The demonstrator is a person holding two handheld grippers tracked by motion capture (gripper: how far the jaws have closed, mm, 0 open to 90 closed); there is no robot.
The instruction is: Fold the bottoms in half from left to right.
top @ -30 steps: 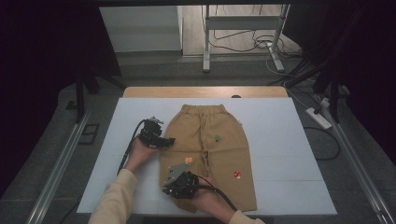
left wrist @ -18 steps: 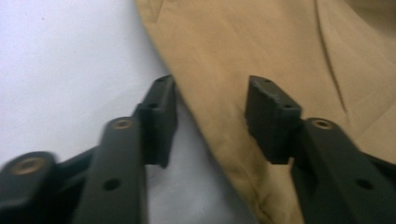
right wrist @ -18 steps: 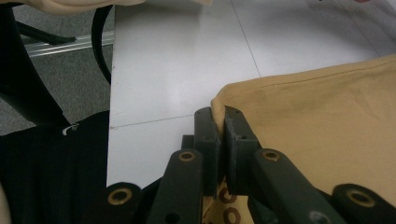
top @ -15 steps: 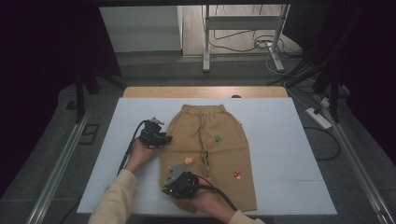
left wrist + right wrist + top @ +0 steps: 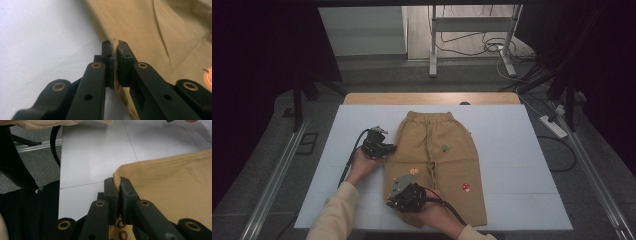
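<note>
Tan trousers [image 5: 437, 165] lie flat on white worktop [image 5: 522, 150]. Left tool [image 5: 388, 148] has just closed, clamping their left side edge; right tool [image 5: 396, 199] clamped on the hem corner.

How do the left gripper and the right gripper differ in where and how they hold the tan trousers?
The left gripper pinches the tan trousers on their left side edge, midway up; the right gripper pinches the near left leg's hem corner. The right gripper carries a grey plate on top; none is clear on the left. The left has just been closing onto the cloth. Both are shut on fabric.
</note>
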